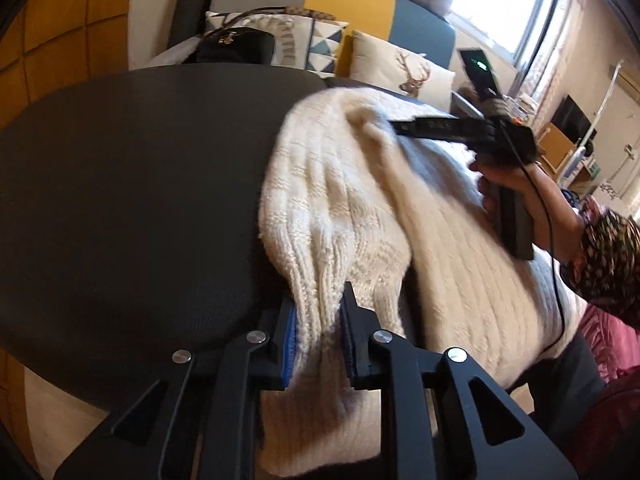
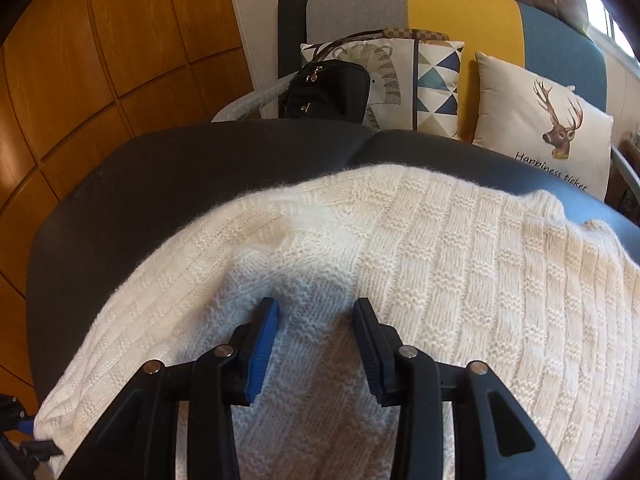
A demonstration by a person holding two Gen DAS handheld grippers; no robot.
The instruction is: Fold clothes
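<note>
While the left gripper (image 1: 320,336) pinches a bunched edge of the sweater (image 1: 360,216), the right gripper (image 2: 316,344) hangs spread over the knit.

To fold cleanly, I judge the right jaws should close on one raised ridge of the sweater, which lies between and beyond them on the table (image 1: 140,184), then both ends lift together. Past the jaws sit cushions (image 2: 536,128) and a bag (image 2: 328,88), well clear; only a trailing cable (image 1: 556,264) crosses the knit.

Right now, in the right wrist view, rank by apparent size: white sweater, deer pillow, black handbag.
1. White sweater, largest, though nearest the camera.
2. Deer pillow.
3. Black handbag, smallest, partly cut off by the table edge.
</note>
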